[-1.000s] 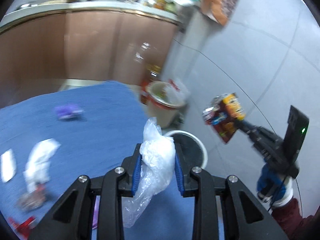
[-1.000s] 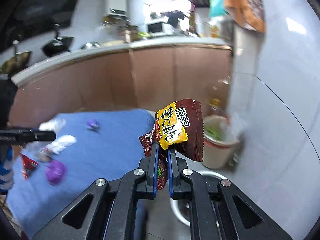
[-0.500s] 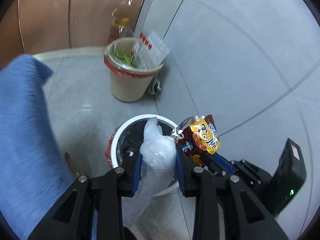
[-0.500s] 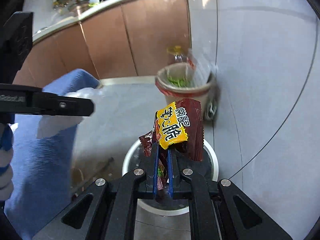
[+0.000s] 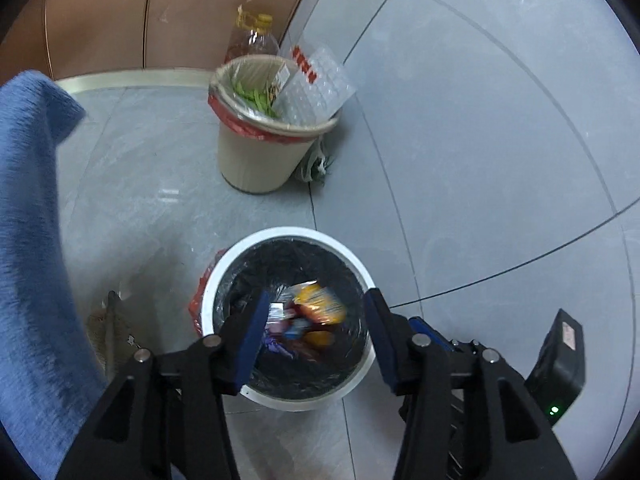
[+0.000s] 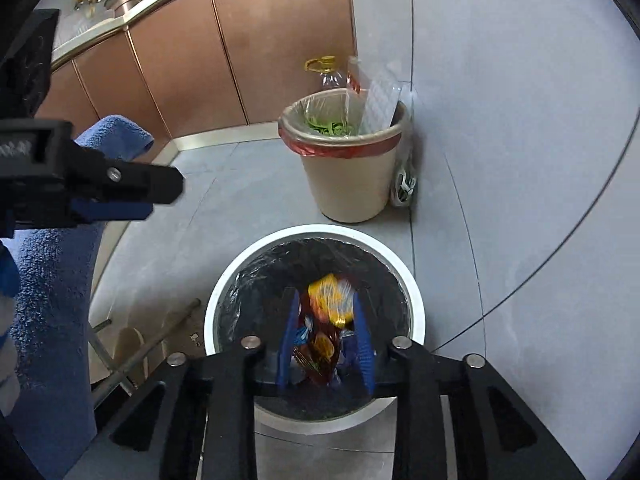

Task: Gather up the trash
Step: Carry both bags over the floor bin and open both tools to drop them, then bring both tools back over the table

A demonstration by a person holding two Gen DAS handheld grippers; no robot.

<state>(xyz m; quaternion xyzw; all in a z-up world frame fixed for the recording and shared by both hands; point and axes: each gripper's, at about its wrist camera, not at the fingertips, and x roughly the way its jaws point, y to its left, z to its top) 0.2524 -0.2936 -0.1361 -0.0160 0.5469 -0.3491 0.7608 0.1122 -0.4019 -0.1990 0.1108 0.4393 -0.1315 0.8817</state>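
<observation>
A white-rimmed trash bin [image 5: 280, 238] with a black liner stands on the floor below both grippers; it also shows in the right wrist view [image 6: 320, 230]. My left gripper [image 5: 316, 304] is open and empty above its mouth. My right gripper [image 6: 325, 304] is open above it too. The yellow and brown snack wrapper [image 6: 330, 300] lies blurred inside the bin among other wrappers, and shows in the left wrist view [image 5: 320, 304]. The clear plastic bag is not clearly visible. The left gripper [image 6: 120, 192] also appears at the left of the right wrist view.
A beige bin [image 5: 260, 152] with a red liner, greens and a clear tray stands beyond, against the wall; an oil bottle [image 5: 252, 36] is behind it. A blue cloth-covered table edge [image 5: 28, 240] is at left. Brown cabinets [image 6: 260, 40] stand at the back.
Both grippers have opened over the white bin. The plastic bag has left my left gripper and the snack wrapper has dropped from my right one into the bin.
</observation>
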